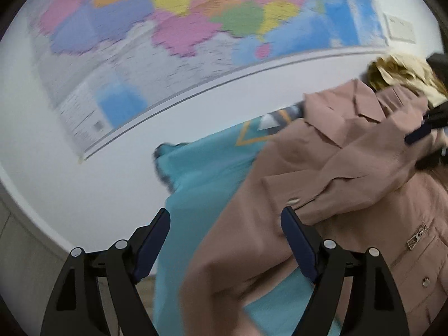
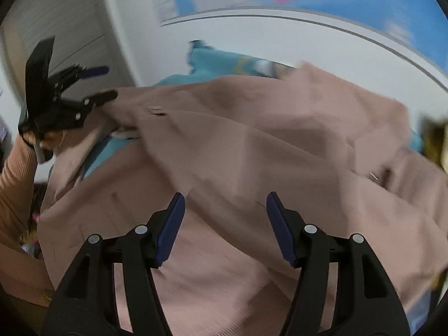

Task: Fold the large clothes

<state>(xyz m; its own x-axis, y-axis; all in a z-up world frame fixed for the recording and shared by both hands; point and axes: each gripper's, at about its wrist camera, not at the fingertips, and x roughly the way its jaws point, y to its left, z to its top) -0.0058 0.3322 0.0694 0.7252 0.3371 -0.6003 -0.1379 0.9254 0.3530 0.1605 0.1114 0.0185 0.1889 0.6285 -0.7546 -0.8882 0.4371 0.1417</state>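
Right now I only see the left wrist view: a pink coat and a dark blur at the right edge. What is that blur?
Observer: It looks like the right gripper. Its own view shows its jaws open over the pink coat, gripping nothing.
Operator: Who carries my tool?
Observer: A hand in a peach ribbed sleeve holds the left gripper.
Operator: Where on the coat is it?
Observer: At the coat's left edge in the right wrist view, jaws open.
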